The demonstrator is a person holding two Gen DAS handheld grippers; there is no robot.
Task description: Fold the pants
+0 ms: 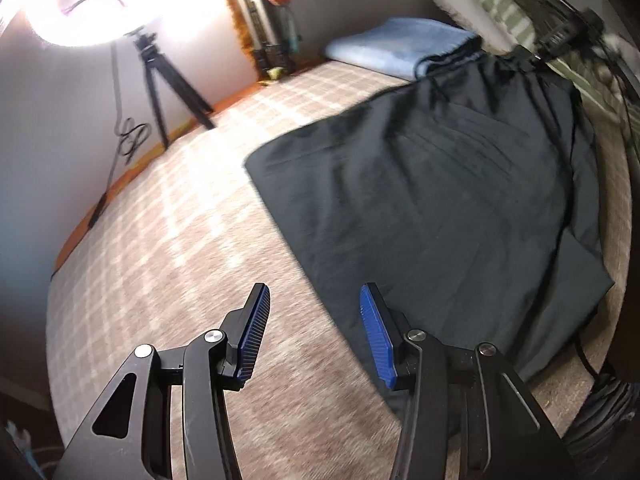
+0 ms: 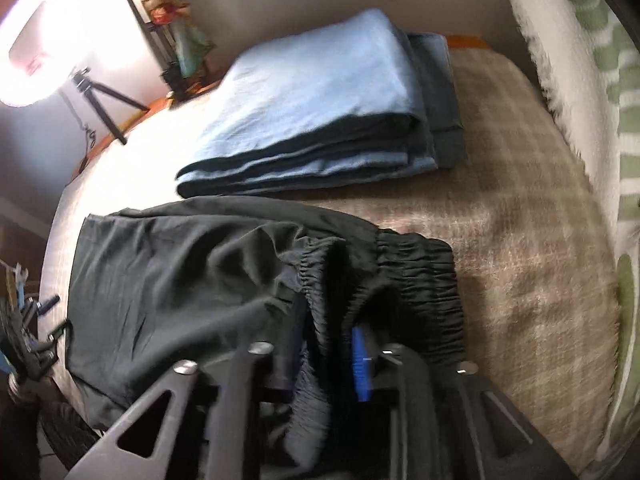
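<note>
Pants (image 1: pixel 432 184): black, flat on bed (image 1: pixel 168 240), beside folded stack (image 2: pixel 320 104).
Left gripper (image 1: pixel 314 320): spread, empty, over hem edge.
Right gripper (image 2: pixel 320 360): jaws parted around waistband (image 2: pixel 404 280) (grip unclear).
Advice: pinch both ends squarely, lift evenly, fold.

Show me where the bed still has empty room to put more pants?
Free: checked bedcover between the black pants and the ring-light tripod, and between the waistband and green-patterned pillow. Crowded: the far end, where folded blue pants nearly meet the black pair.
</note>
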